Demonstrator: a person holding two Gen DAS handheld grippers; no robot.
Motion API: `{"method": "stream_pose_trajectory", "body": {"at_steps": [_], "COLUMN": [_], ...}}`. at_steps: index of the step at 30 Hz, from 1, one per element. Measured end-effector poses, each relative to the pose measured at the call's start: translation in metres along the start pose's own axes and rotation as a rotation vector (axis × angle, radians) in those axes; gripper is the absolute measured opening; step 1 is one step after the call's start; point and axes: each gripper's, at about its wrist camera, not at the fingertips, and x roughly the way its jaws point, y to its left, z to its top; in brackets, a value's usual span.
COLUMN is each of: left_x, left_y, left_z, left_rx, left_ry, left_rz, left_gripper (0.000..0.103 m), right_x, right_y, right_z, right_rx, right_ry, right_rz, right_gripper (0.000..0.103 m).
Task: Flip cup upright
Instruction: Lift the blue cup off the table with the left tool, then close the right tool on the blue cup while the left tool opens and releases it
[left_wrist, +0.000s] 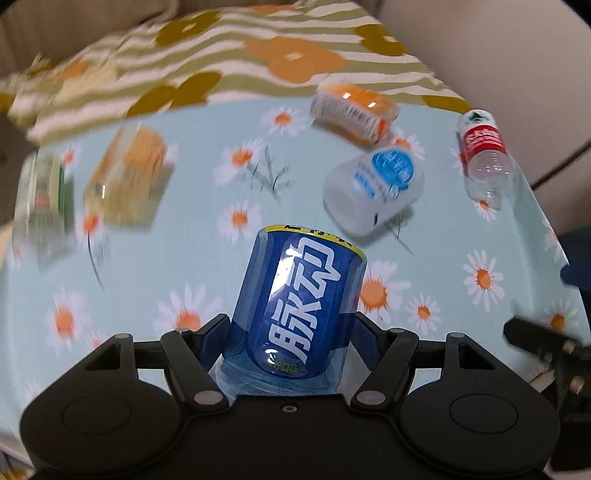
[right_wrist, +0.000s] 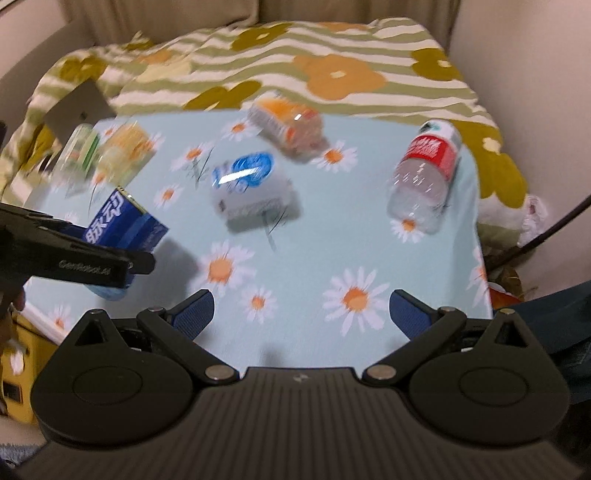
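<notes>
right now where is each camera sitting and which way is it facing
Left wrist: sits on the left tongs, looking forward and down over the daisy-print tablecloth; its own fingers clamp the blue-labelled plastic cup.
Right wrist: sits on the right tongs, fingers spread with nothing between, facing the same tablecloth; the left tongs show at its left edge.
Shared: the blue-labelled cup, white blue-labelled cup, red-labelled clear bottle.

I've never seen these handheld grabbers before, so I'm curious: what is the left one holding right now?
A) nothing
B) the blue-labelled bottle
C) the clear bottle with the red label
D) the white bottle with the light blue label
B: the left gripper is shut on the blue-labelled bottle, its fingers pressing both sides, while the right gripper is open.
</notes>
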Motion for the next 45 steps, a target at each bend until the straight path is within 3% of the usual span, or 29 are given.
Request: {"method": "stream_pose_trajectory", "body": {"at_steps": [6, 12, 18, 20, 22, 32, 45], "left_x": [0.016, 0.028, 0.029, 0.029, 0.028, 0.017, -0.053], "left_y": [0.004, 0.007, 0.001, -0.003, -0.006, -0.016, 0.000], "left_z": [-0.015, -0.012, -0.007, -0.008, -0.008, -0.011, -0.029], "left_rx": [-0.144, -0.187, -0.151, -0.141, -0.133, -0.106, -0.093], "left_ry": [0.024, 0.032, 0.022, 0.017, 0.010, -0.043, -0.118], "left_rz": [-0.014, -0.015, 0.012, 0.017, 0.023, 0.067, 0.126], "left_gripper": [0.075, 0.075, 0.076, 0.089, 0.093, 0.098, 0.103], "right_x": [0.008, 0.010, 0.012, 0.011, 0.009, 0.002, -0.030], "right_y": [0.009, 0.008, -0.001, -0.003, -0.005, -0.012, 0.001], "right_z": [-0.016, -0.024, -0.031, -0.032, -0.032, -0.034, 0.007], "right_rx": [-0.031, -0.016, 0.011, 0.019, 0.026, 0.022, 0.020], "right_ry": [0.026, 0.042, 0.051, 0.049, 0.045, 0.017, 0.009], "right_rz": [0.029, 0.034, 0.027, 0.026, 0.027, 0.034, 0.095], "right_gripper": [0.103, 0.103, 0.103, 0.103, 0.103, 0.103, 0.103]}}
